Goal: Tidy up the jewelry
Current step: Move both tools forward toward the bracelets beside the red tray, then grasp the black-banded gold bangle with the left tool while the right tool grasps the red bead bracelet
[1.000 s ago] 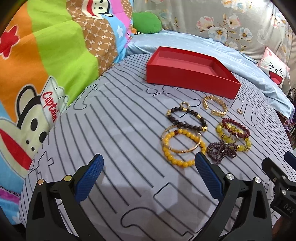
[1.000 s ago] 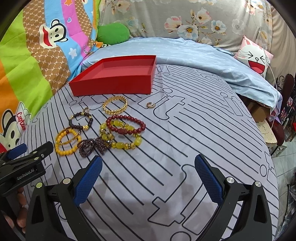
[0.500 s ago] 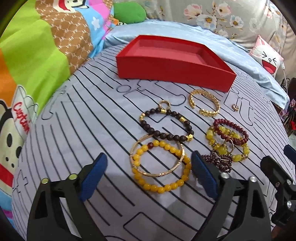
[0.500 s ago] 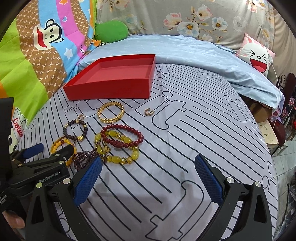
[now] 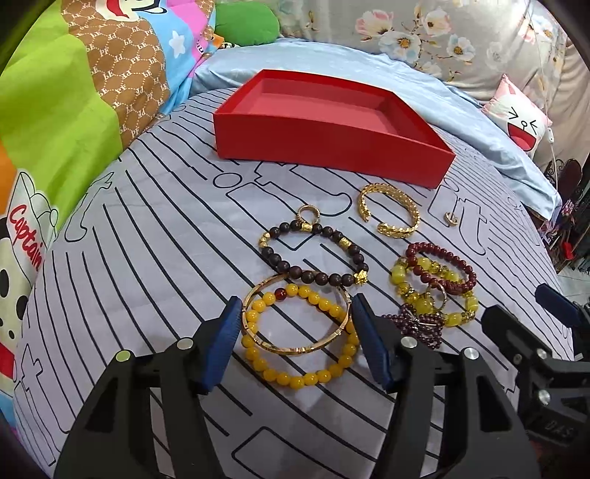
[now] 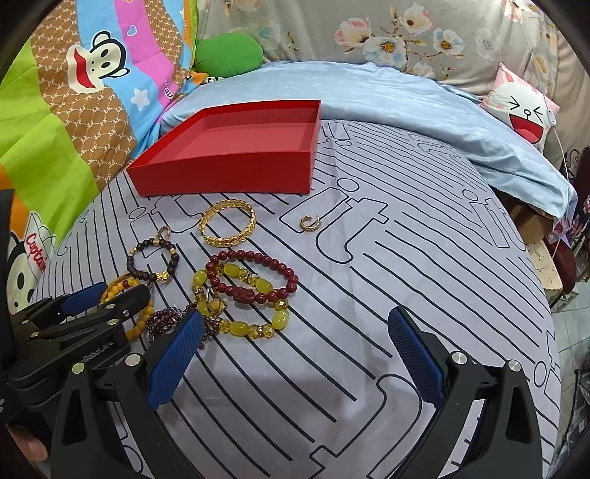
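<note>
On the striped grey bedsheet lie a yellow bead bracelet and a thin gold bangle across it. My left gripper brackets both. Its jaws are closing, and the blue pads sit just outside the bangle's rim without visibly pressing on it. Beyond are a dark bead bracelet, a gold chain cuff, a red bead bracelet, a yellow-green stone bracelet, a garnet bead bracelet and a small gold ring. The red box stands empty behind them. My right gripper is open over bare sheet, right of the pile.
A cartoon monkey quilt rises along the left. A green pillow, a light blue blanket and a cat-face cushion lie behind the box. The bed drops off at the right edge.
My left gripper has come forward to straddle the yellow bracelet and bangle, and its jaws have narrowed. The right gripper has edged closer to the jewelry, still open.
</note>
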